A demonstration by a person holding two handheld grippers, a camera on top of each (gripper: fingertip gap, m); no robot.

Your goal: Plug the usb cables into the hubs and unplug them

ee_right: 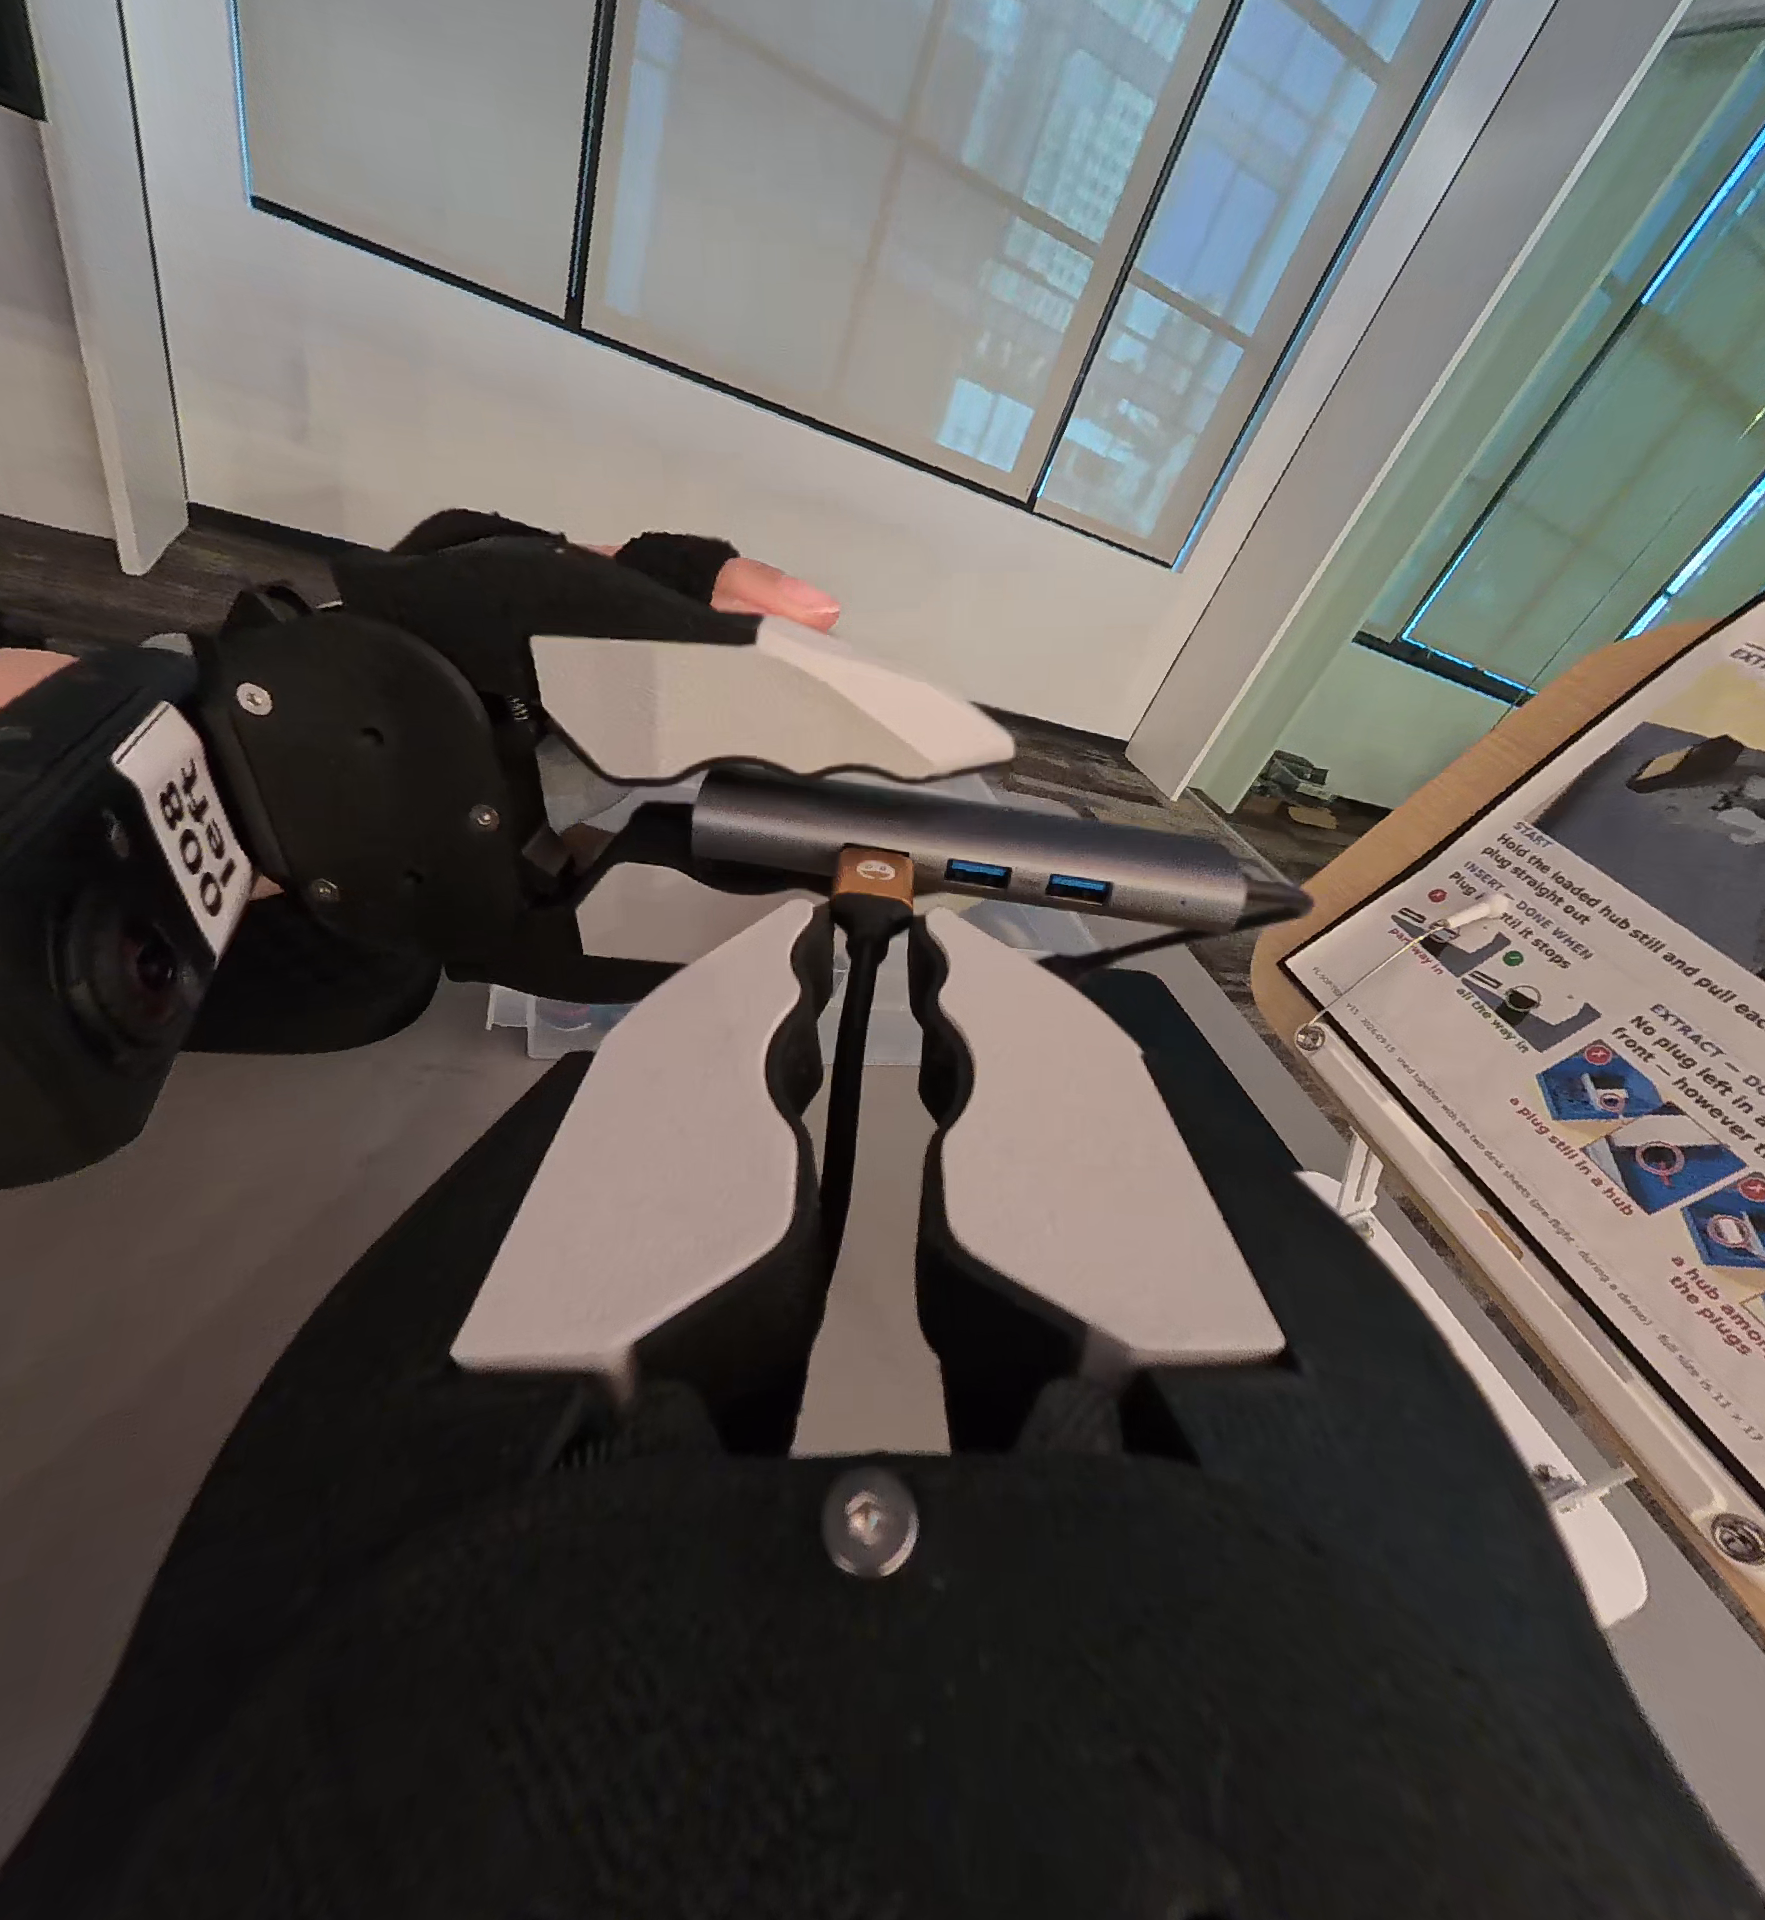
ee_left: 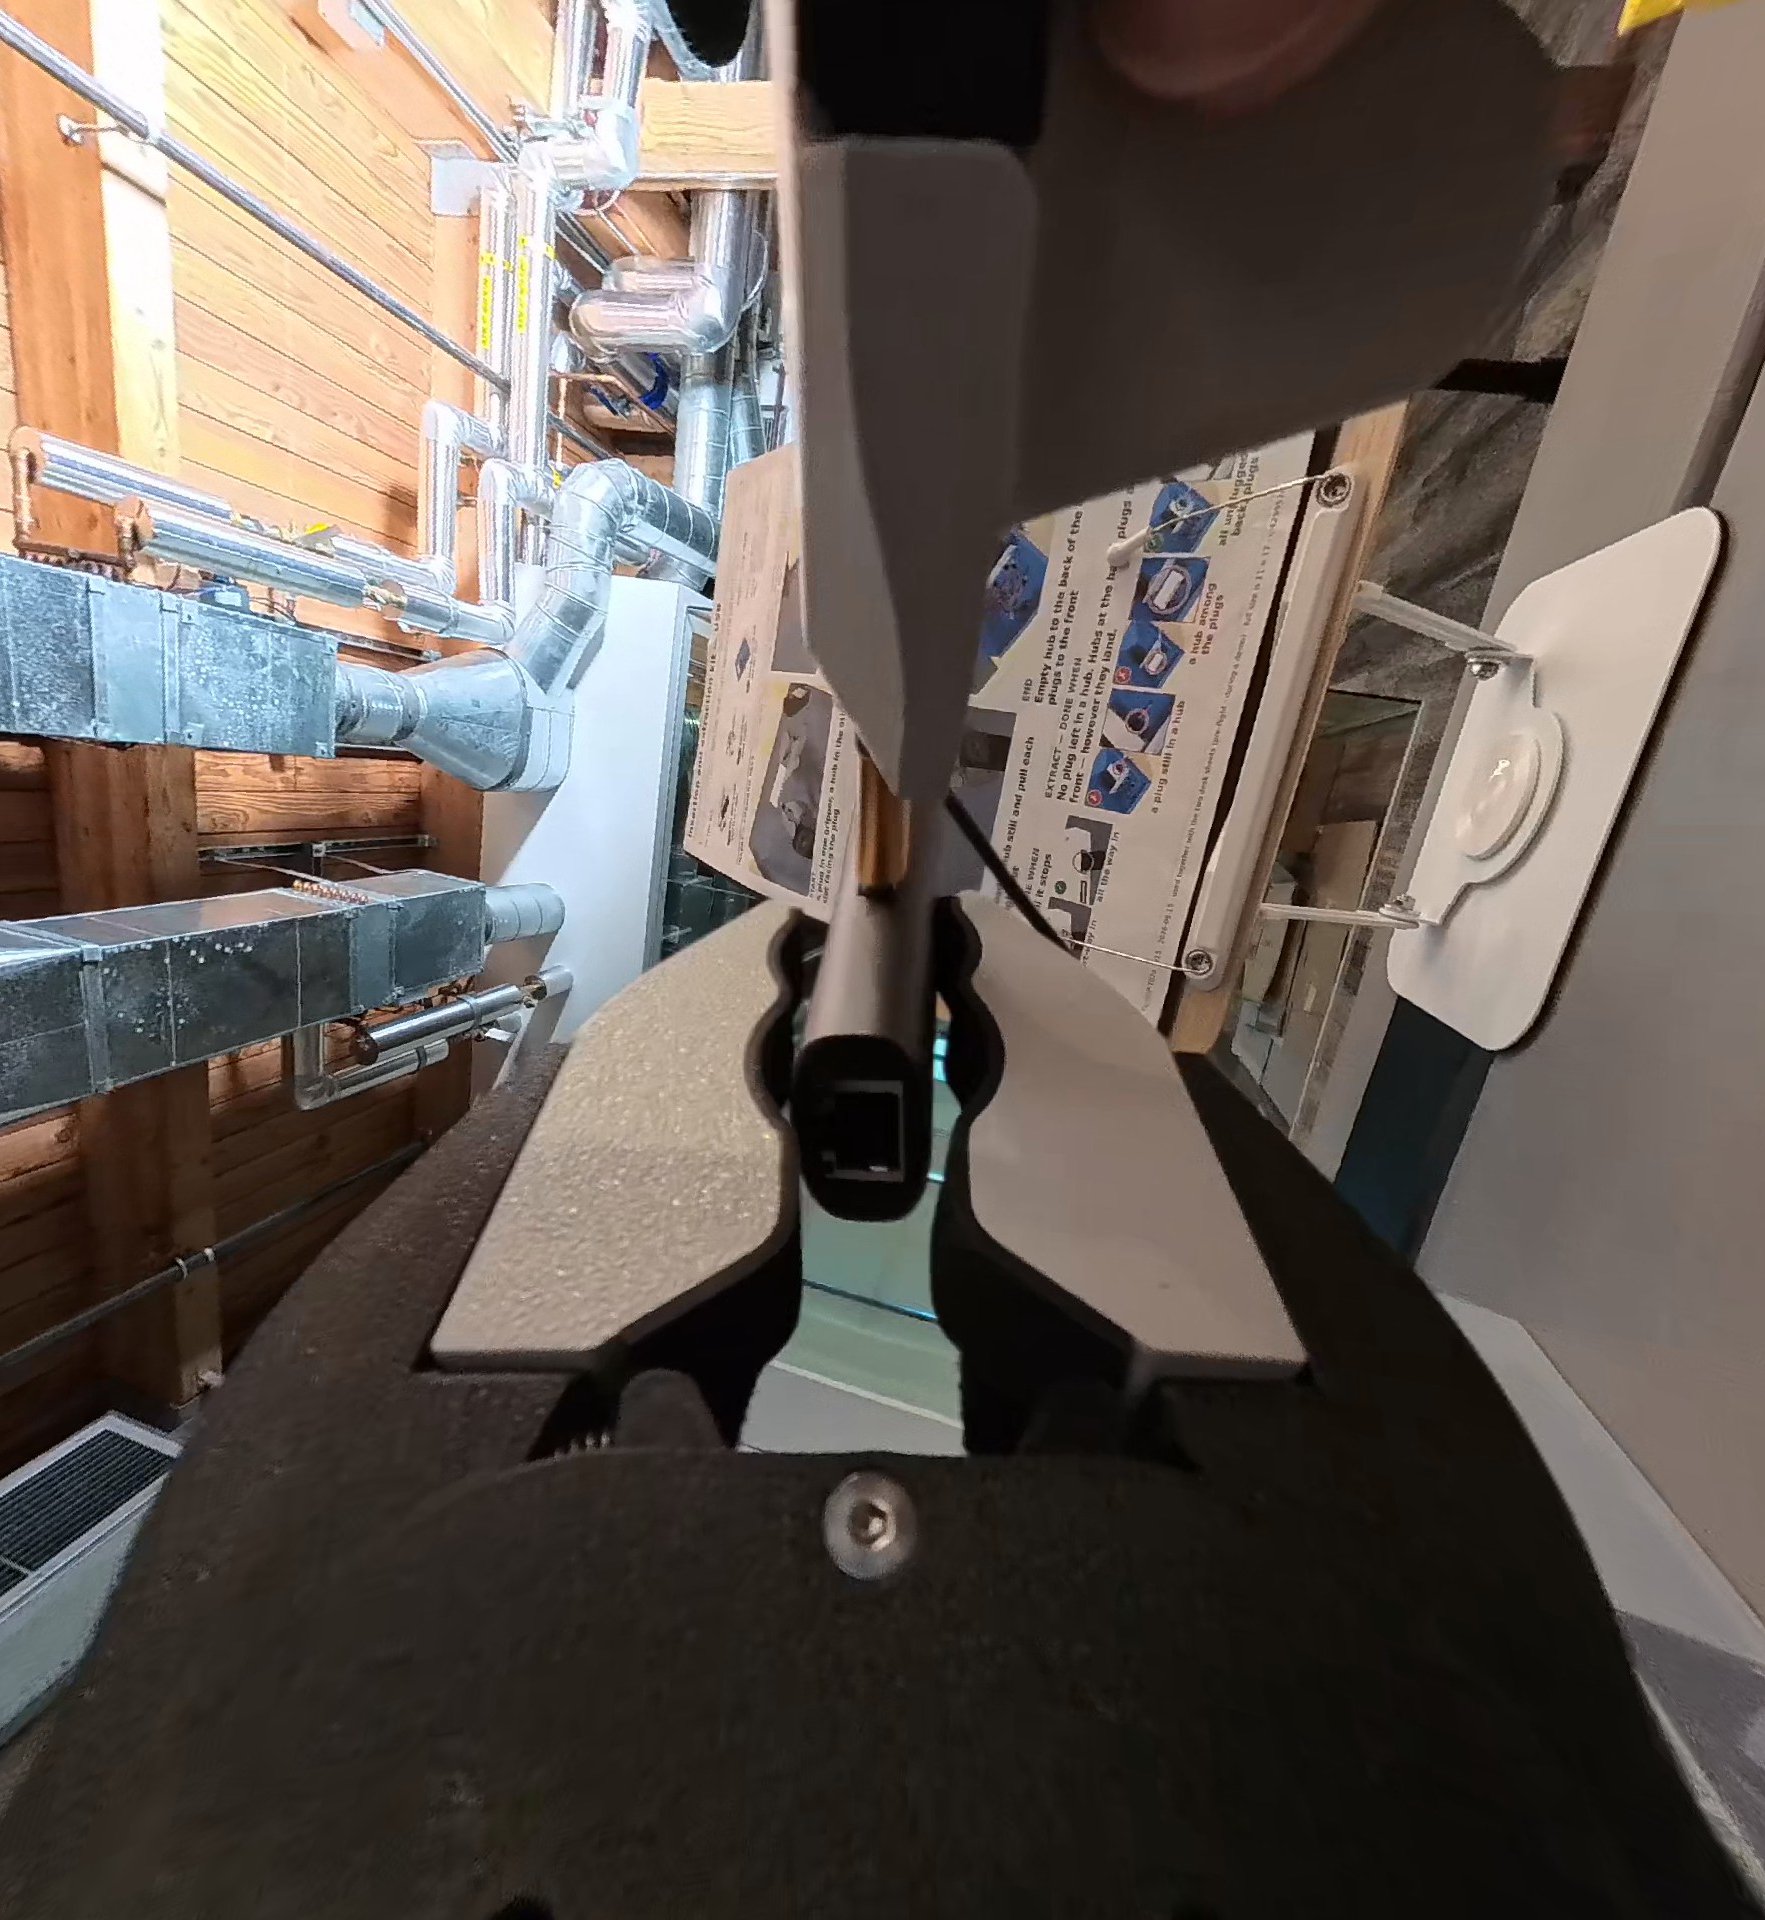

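Observation:
My left gripper (ee_left: 867, 935) is shut on a grey USB hub (ee_left: 862, 1039) and holds it in the air, its end port facing the camera. In the right wrist view the hub (ee_right: 1065, 847) lies level, clamped under the left gripper's upper finger (ee_right: 805, 707). A copper-coloured USB plug (ee_right: 870, 873) sits in the hub's side, beside two empty blue ports (ee_right: 977, 876). My right gripper (ee_right: 867, 920) is closed around the plug's black cable (ee_right: 847, 1091), just behind the plug. One right finger (ee_left: 899, 520) shows from above in the left wrist view.
An instruction sheet on a wooden board (ee_right: 1584, 1039) stands at the right on a white stand (ee_left: 1553, 769). The grey table (ee_right: 130, 1247) lies below, with a clear plastic box (ee_right: 566, 1023) on it. The hub's own black lead (ee_right: 1169, 935) trails to the right. The left gripper's tips are roughly 4 centimeters from the right gripper's.

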